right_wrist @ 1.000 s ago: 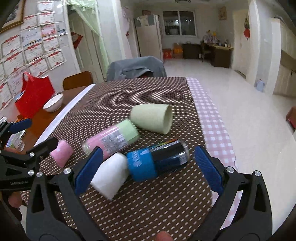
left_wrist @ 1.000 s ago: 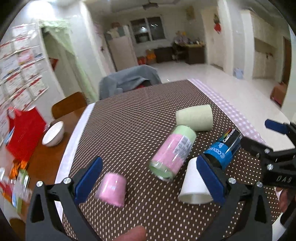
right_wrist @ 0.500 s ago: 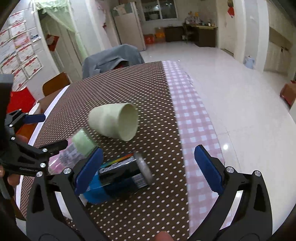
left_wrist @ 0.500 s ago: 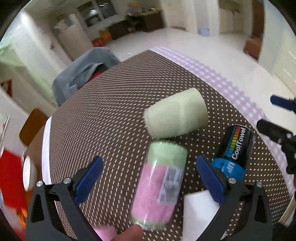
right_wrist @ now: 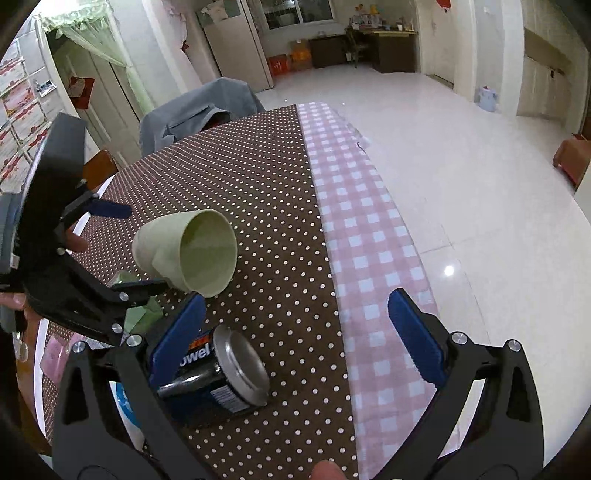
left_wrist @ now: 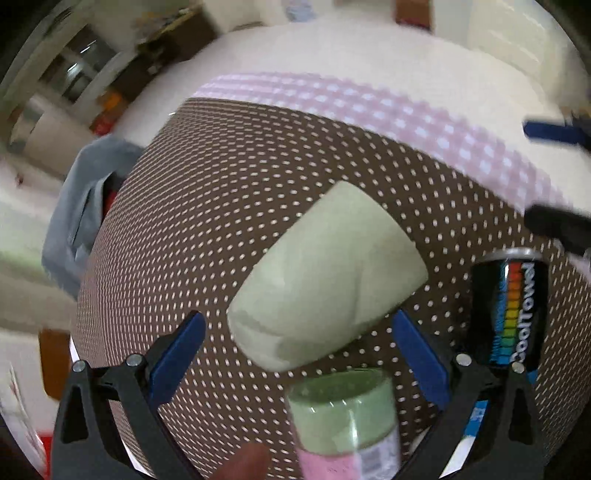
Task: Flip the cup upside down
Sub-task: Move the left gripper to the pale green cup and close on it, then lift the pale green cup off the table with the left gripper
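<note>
A glossy white tiled floor (right_wrist: 461,155) is seen beyond the dotted brown tablecloth (right_wrist: 258,177). A grey-draped chair (right_wrist: 195,107) is tucked behind it; a window (right_wrist: 299,13) and dark desk (right_wrist: 388,48) are glimpsed far back.

A black-and-blue can (right_wrist: 218,373) lay on its side on the dotted brown surface (right_wrist: 258,177). A pink-and-green canister (left_wrist: 347,424) lay nearby. A grey cloth (right_wrist: 195,110) draped a chair.

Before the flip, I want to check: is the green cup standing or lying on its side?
Lying on its side. The green cup rests on the dotted tablecloth, open mouth facing sideways.
</note>
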